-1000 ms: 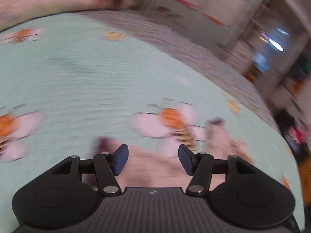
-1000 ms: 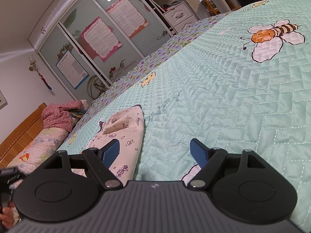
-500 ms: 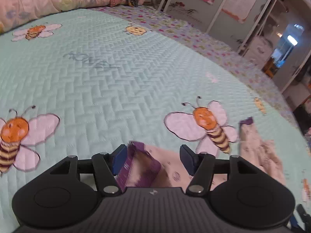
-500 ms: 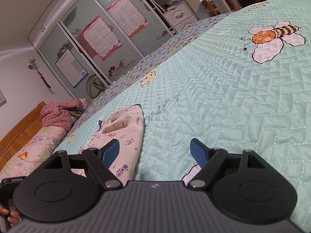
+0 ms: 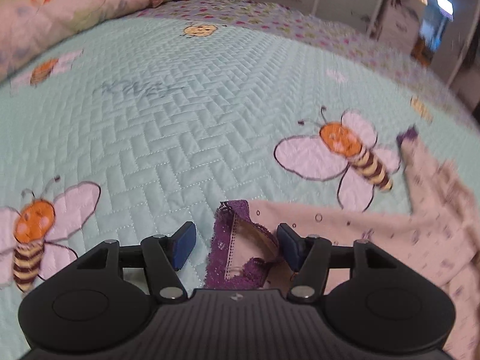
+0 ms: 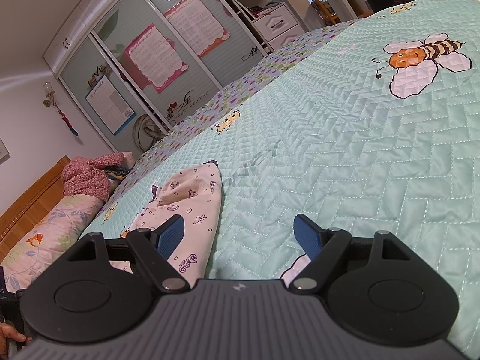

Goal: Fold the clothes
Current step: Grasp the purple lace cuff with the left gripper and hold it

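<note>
Left view only: left tool [image 5: 235, 241] open, purple lace trim [image 5: 231, 240] of the garment [image 5: 375, 234] between its pads, unpinched.
Right view only: right tool [image 6: 238, 237] open, empty; wardrobe [image 6: 156, 60] at 11 o'clock.

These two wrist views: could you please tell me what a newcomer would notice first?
Big cartoon bees dot the mint quilted bedspread. A cream printed garment with purple lace trim lies between the open left gripper pads. The right gripper hovers open beside it.

Rumpled cream printed garment [image 5: 390, 234], purple lace trim, flat on bedspread [image 5: 180, 126]
</note>
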Demonstrator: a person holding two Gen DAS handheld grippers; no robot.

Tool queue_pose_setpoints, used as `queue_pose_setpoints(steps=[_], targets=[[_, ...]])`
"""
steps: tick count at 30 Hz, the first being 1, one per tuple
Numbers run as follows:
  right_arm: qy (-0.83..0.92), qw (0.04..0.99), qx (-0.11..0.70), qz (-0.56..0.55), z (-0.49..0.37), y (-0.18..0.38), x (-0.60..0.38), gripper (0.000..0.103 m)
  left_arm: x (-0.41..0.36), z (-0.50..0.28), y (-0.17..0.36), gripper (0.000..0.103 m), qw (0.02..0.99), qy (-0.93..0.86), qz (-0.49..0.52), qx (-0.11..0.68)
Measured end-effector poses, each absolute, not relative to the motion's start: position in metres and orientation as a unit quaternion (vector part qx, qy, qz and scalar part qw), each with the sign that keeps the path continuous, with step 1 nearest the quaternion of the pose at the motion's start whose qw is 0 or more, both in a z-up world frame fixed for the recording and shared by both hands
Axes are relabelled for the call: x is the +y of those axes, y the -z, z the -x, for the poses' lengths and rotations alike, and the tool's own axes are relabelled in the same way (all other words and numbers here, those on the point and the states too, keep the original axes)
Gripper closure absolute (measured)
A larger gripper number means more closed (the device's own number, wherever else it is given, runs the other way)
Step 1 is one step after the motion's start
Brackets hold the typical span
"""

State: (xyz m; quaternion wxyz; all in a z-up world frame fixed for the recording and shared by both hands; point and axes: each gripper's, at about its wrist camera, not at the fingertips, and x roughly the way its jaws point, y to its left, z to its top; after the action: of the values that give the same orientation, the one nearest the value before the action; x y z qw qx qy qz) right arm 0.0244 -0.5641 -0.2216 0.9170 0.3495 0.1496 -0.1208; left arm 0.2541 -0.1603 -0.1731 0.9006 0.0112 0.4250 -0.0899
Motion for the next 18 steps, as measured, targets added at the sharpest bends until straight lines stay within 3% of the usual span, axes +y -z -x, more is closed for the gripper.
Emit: queue_pose_setpoints(steps=[4, 7, 10, 18], targets=[[0.121, 0.917, 0.149, -0.350, -0.024, 0.222, -0.563, 0.022, -0.176, -0.252, 0.173, 0.058, 0.901, 0.082, -0.048, 0.422], [0.120, 0.917, 0.149, -0.351, -0.024, 0.222, -0.563, 0.022, -0.188, -0.248, 0.173, 0.087, 0.900, 0.091, -0.069, 0.420], [0.121, 0.917, 0.149, -0.351, -0.024, 0.222, -0.564, 0.022, -0.201, -0.245, 0.174, 0.098, 0.898, 0.091, -0.095, 0.420], [0.120, 0.917, 0.149, -0.351, -0.025, 0.222, -0.564, 0.022, -0.213, -0.242, 0.174, 0.100, 0.896, 0.080, -0.126, 0.417]])
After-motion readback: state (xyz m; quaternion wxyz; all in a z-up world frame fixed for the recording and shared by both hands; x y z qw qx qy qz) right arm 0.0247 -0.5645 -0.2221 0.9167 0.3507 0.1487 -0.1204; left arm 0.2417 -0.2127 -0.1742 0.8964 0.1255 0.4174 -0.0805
